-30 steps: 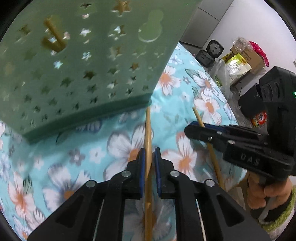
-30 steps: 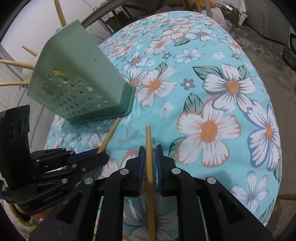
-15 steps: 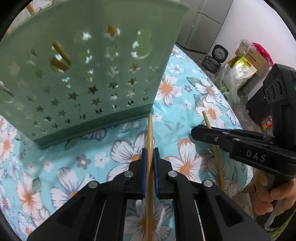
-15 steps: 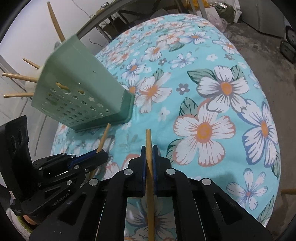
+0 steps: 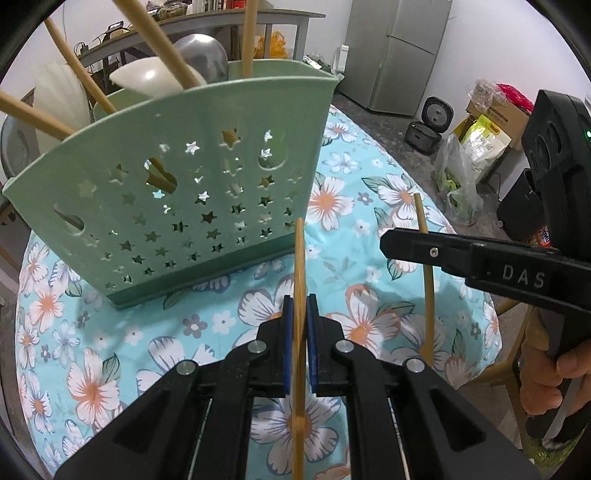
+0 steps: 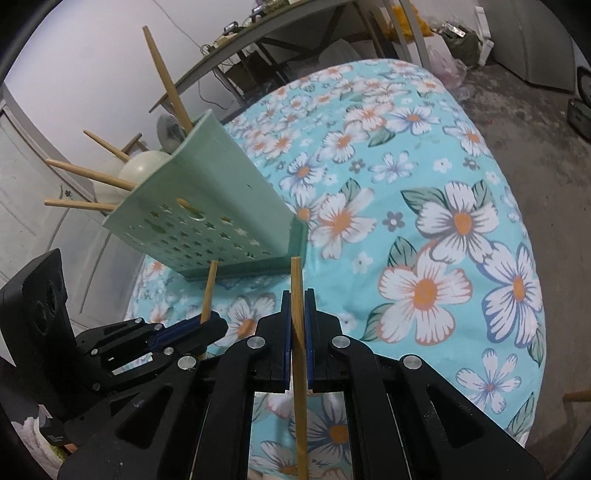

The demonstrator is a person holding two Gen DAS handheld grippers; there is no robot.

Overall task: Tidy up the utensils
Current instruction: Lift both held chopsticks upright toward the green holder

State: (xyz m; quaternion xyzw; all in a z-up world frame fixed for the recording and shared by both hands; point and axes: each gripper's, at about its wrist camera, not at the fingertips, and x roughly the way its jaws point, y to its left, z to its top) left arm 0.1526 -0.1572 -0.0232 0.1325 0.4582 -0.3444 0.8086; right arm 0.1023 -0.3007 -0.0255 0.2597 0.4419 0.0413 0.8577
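Observation:
A green utensil holder (image 5: pixel 192 206) with star cut-outs stands on the floral tablecloth; it also shows in the right wrist view (image 6: pixel 210 218). Several wooden sticks and spoons stand in it. My left gripper (image 5: pixel 300 306) is shut on a wooden chopstick (image 5: pixel 299 258), held upright in front of the holder's right corner. My right gripper (image 6: pixel 296 299) is shut on a second chopstick (image 6: pixel 296 291), held upright to the right of the holder. Each gripper shows in the other's view: the right (image 5: pixel 391 243) with its chopstick (image 5: pixel 424 258), the left (image 6: pixel 218 325) with its chopstick (image 6: pixel 208 291).
The round table's cloth (image 6: pixel 424 229) drops off at the right edge. Beyond it are a fridge (image 5: pixel 399 55), a rice cooker (image 5: pixel 428 125), bags and boxes (image 5: pixel 484 136) on the floor. A shelf (image 5: pixel 207 22) stands behind the holder.
Both grippers rose with their chopsticks, so the holder sits lower in view and its open top and contents now show. The holder has not moved on the table.

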